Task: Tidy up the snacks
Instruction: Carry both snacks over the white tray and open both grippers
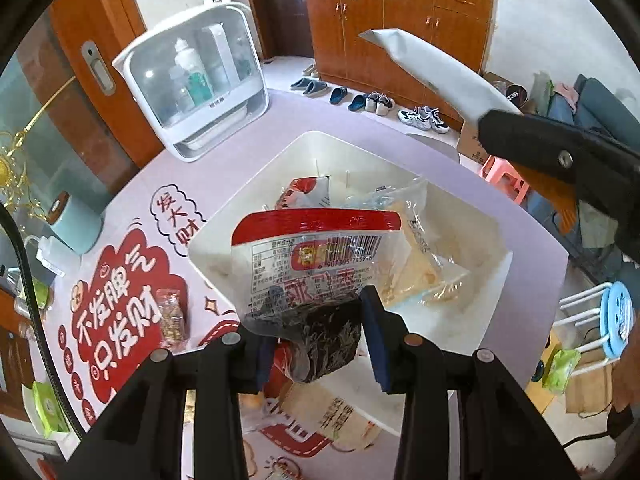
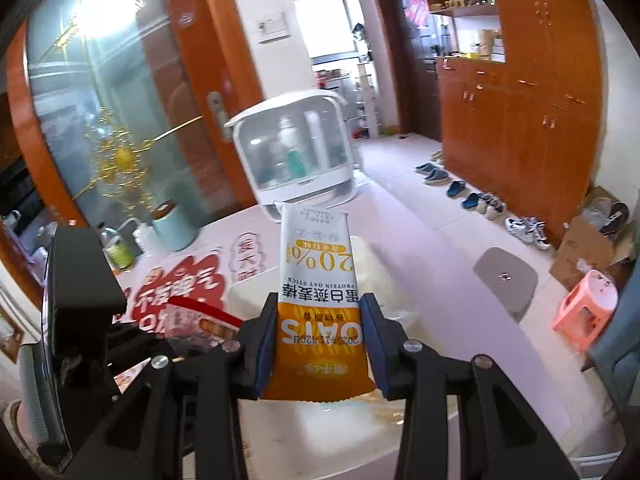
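Jaws of both grippers, angled downward, clamp snack packets.

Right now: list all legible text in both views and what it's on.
"OATS", "PROTEIN OAT STICK", "20%", "蛋白燕麦棒" – oat bar, upside down, in right gripper
"6 907305 745946" (last digits unsure) – barcode on red-topped packet in left gripper; its nutrition table too small
"不发脾气 只发财", "发大财" – tablecloth
Cabinet label: blurred
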Demonstrator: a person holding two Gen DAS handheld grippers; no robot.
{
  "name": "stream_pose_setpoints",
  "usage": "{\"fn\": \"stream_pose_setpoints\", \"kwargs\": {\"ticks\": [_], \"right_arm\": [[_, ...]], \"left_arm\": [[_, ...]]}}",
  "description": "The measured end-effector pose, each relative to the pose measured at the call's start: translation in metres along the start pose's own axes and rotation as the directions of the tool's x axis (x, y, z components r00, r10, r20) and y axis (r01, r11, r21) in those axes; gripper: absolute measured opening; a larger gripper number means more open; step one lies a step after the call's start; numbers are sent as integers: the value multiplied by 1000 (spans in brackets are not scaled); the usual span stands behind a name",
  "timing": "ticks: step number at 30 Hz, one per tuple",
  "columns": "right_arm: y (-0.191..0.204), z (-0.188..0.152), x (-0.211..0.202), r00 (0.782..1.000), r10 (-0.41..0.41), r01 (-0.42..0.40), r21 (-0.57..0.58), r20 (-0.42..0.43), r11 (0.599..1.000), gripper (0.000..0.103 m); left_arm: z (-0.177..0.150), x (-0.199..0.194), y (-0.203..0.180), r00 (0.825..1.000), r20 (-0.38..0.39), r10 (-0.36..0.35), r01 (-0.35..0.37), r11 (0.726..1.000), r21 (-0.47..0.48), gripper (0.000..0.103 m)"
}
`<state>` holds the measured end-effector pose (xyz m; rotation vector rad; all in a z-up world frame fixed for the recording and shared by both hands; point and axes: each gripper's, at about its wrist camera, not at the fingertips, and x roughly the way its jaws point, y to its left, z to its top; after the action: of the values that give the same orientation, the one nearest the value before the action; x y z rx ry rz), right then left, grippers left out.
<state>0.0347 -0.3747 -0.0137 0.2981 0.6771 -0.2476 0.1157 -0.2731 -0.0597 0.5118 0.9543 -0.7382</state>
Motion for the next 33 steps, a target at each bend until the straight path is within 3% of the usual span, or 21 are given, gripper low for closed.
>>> {"fn": "stream_pose_setpoints", "kwargs": {"ticks": [10,27,31,33], "right_arm": [[-32,-8,28,997,-22,23,14,-77,1000,40],[-39,-16,55,986,-11,8,-20,-164,1000,41],[-38,-19,61,982,-12,6,-31,-191,999,41],[-37,-21,65,978,-11,4,-36,-207,999,42]], "left_arm": [[18,24,-11,999,-30,19,-20,999,-49,37],[24,46,-15,996,-76,50,-58,992,-111,40],[22,44,-14,996,-67,59,-66,991,-118,53],[19,46,-10,992,-79,94,-103,987,-121,76]]}}
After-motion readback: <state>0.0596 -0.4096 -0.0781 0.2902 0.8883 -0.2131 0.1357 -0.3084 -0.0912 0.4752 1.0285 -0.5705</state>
